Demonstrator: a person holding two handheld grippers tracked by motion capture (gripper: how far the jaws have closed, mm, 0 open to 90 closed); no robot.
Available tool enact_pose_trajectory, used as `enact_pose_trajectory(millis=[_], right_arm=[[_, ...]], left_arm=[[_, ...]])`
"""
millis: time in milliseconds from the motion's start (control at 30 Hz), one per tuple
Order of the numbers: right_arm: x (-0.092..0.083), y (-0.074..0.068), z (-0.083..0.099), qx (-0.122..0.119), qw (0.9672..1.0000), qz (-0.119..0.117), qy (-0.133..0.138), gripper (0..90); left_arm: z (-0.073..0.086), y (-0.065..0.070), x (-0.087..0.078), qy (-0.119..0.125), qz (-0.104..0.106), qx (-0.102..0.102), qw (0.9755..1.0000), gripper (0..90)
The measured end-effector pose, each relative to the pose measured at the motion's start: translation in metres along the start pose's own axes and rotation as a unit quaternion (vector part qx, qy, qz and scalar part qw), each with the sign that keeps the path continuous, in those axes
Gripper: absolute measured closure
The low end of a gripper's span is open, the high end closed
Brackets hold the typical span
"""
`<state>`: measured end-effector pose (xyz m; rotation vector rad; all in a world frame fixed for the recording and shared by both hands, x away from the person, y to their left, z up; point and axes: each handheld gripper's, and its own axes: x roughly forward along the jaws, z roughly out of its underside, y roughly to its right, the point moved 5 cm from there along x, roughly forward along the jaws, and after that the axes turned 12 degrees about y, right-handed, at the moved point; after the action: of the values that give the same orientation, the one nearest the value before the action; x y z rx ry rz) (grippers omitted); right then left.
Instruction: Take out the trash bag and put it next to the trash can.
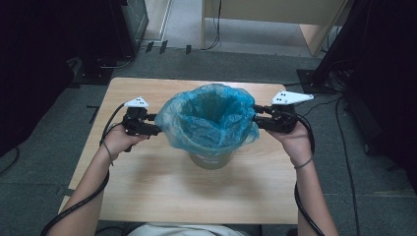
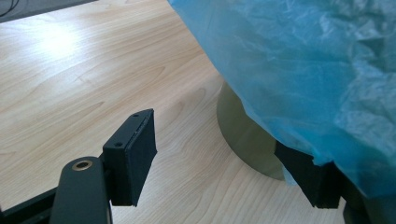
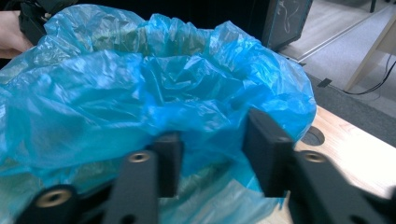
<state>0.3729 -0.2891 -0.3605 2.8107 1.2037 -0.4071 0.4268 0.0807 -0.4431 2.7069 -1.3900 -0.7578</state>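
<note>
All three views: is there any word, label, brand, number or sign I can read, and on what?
None can be read. The blue bag, the bin it lines and the wooden table are all unmarked, and so are the left gripper and right gripper.

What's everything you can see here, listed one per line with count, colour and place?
Bag: one, translucent blue, lining the bin and folded over its rim.
Bin: one, pale greenish, mid-table.
Table: one, light wood, on a grey floor.
Left gripper: one, black, at the bag's left edge, jaws apart.
Right gripper: one, black, at the bag's right edge, jaws apart around the plastic.
Hands: two, one behind each gripper.
</note>
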Motion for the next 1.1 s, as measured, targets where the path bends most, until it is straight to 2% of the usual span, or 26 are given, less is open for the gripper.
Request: enact_pose_trajectory(millis=[100,133,233,367,433,567,833,967,1100], right_arm=[[0.004,-0.002,-0.001,0.002,1.0000,0.004,0.000,75.9],[0.007,-0.003,-0.002,0.010,0.9999,0.005,-0.003,81.0],[0.010,-0.006,-0.006,0.014,0.9999,0.004,-0.004,84.9],[0.013,-0.012,-0.020,0.006,1.0000,-0.001,0.004,86.7],[0.014,-0.015,-0.027,0.011,0.9999,0.000,0.009,87.7],[0.019,-0.017,-0.033,0.019,0.9998,-0.004,0.008,87.7],[0.028,-0.026,-0.044,0.009,0.9999,-0.013,0.006,87.7],[0.032,-0.029,-0.051,0.013,0.9998,-0.013,0.005,87.7],[0.038,-0.033,-0.059,0.006,0.9998,-0.018,0.005,87.7]], left_arm=[[0.001,-0.001,0.000,0.000,0.000,-0.001,1.0000,28.7],[0.001,-0.001,0.000,-0.002,0.000,-0.001,1.0000,28.7],[0.001,0.000,0.001,-0.002,0.000,-0.001,1.0000,28.7],[0.001,0.001,0.001,-0.002,0.002,-0.004,1.0000,28.8],[0.001,0.001,0.001,-0.001,0.002,-0.004,1.0000,28.7],[-0.001,0.001,-0.001,0.003,0.002,-0.002,1.0000,28.8],[-0.006,0.002,-0.004,0.016,0.002,0.003,0.9999,28.8],[-0.008,0.002,-0.005,0.023,0.002,-0.007,0.9997,28.8],[-0.009,0.002,-0.006,0.025,0.002,-0.005,0.9997,28.8]])
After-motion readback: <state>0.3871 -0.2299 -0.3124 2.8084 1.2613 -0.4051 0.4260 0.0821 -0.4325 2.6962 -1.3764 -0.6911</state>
